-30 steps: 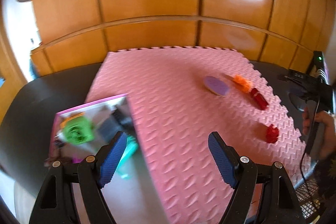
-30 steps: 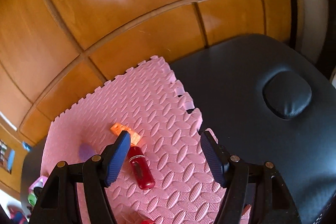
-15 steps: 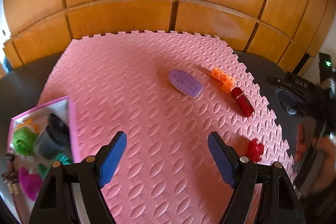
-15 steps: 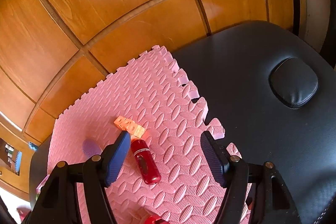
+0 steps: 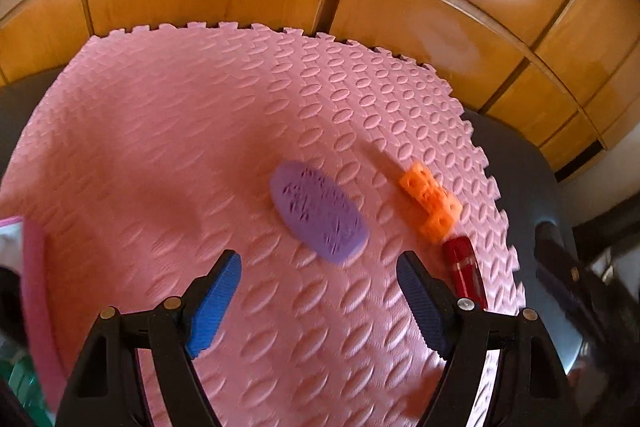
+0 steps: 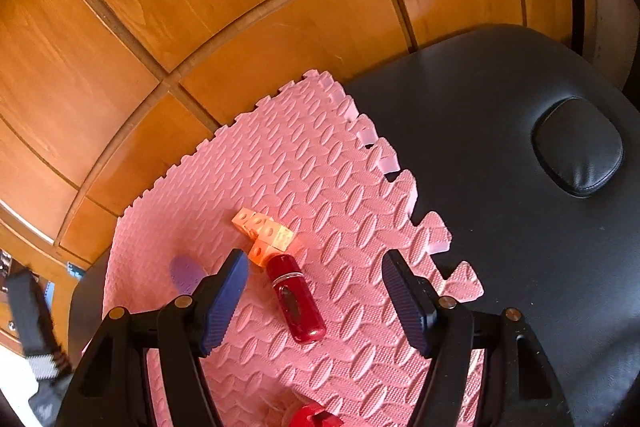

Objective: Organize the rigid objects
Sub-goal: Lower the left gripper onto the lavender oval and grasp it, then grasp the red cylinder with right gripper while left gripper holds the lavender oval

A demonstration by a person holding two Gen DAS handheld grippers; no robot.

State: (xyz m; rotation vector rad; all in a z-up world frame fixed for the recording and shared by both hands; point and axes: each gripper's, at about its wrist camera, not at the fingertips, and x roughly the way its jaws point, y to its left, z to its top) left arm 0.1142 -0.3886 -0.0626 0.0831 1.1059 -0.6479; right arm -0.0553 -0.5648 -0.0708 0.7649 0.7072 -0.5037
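While both the left gripper (image 5: 320, 297) and the right gripper (image 6: 316, 301) gape empty, we risk the right one nudging the red vial (image 6: 296, 301) into the touching orange block piece (image 6: 264, 231).

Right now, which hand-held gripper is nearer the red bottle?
Right. The right hand-held gripper frames the red bottle between open fingers; the left hand-held gripper faces the purple oval, bottle just outside its right finger.

Glossy wood panel wall (image 6: 248, 39) behind black padded table (image 6: 520, 235)

Red bottle (image 6: 296, 303) between open claw (image 6: 316, 303)
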